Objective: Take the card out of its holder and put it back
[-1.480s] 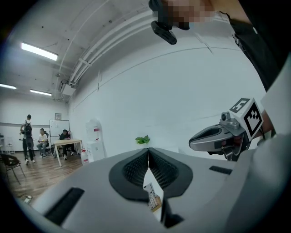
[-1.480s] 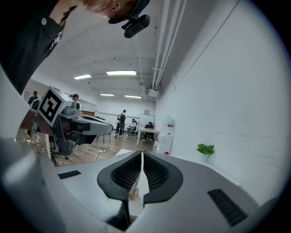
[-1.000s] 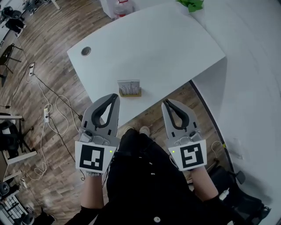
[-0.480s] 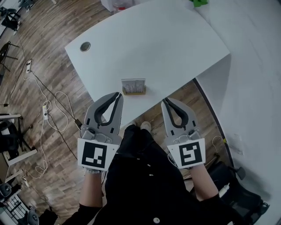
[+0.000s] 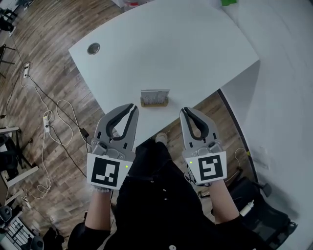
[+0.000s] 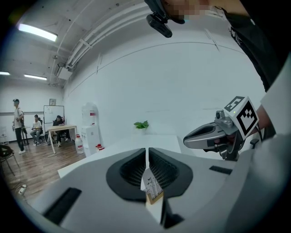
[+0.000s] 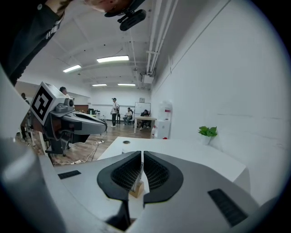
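A pale printed card (image 5: 155, 94) stands upright in its small wooden holder (image 5: 155, 103) near the front edge of the white table (image 5: 166, 53). My left gripper (image 5: 132, 107) hovers shut and empty just short of the table edge, to the left of the holder. Level with it on the right, my right gripper (image 5: 185, 112) is also shut and empty. In the left gripper view the card (image 6: 150, 183) shows just beyond the closed jaws of the left gripper (image 6: 148, 150). In the right gripper view the holder (image 7: 136, 188) sits past the right gripper (image 7: 142, 154).
A round cable grommet (image 5: 93, 48) is at the table's far left corner and a green plant (image 5: 229, 2) at the far edge. Cables and a power strip (image 5: 47, 120) lie on the wooden floor. Another white desk (image 5: 286, 83) adjoins on the right. Several people (image 6: 36, 125) sit far off.
The card and holder have shifted right and nearer to the two grippers in the head view. Both grippers stay shut and side by side.
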`<state>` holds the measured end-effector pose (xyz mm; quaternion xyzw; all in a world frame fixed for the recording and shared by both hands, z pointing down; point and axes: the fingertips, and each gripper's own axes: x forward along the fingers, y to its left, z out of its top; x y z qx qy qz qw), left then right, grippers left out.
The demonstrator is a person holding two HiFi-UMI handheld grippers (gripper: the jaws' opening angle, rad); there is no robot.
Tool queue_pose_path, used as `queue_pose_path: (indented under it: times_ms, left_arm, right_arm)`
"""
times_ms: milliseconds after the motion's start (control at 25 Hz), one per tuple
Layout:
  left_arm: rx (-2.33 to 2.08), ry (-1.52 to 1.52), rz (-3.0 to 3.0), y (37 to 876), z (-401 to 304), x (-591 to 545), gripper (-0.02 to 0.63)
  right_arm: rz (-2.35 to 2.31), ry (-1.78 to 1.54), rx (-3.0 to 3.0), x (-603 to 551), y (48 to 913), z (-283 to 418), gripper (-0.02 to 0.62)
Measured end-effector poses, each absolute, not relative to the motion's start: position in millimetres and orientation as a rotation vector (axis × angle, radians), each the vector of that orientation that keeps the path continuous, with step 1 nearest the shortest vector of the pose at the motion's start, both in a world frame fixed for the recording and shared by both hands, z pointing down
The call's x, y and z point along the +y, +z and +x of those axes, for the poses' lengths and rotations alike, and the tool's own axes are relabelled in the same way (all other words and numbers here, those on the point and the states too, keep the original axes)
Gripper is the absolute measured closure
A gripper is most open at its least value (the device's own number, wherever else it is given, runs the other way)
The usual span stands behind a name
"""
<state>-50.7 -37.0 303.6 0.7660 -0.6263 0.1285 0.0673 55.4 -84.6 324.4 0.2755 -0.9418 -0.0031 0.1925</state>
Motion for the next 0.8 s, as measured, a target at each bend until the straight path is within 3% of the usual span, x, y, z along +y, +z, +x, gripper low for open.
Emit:
queue_pose_path:
  times_ms: [600,720,800]
  left_arm:
    - [-1.771,0.403,2.295,362,-66,-61,0.589]
    - [-1.754,0.405,2.295,371,-66,-66,0.578]
    - [-1.737,0.412,2.302,376,-64,-69,0.535]
  right_arm:
    - [0.804,0.075,-2.602,-110,376,31,0.545]
    - [0.778,0.105,-2.606,-112,385,25,0.481]
    - [0.774,0.114,-2.602,-114,388,23,0.474]
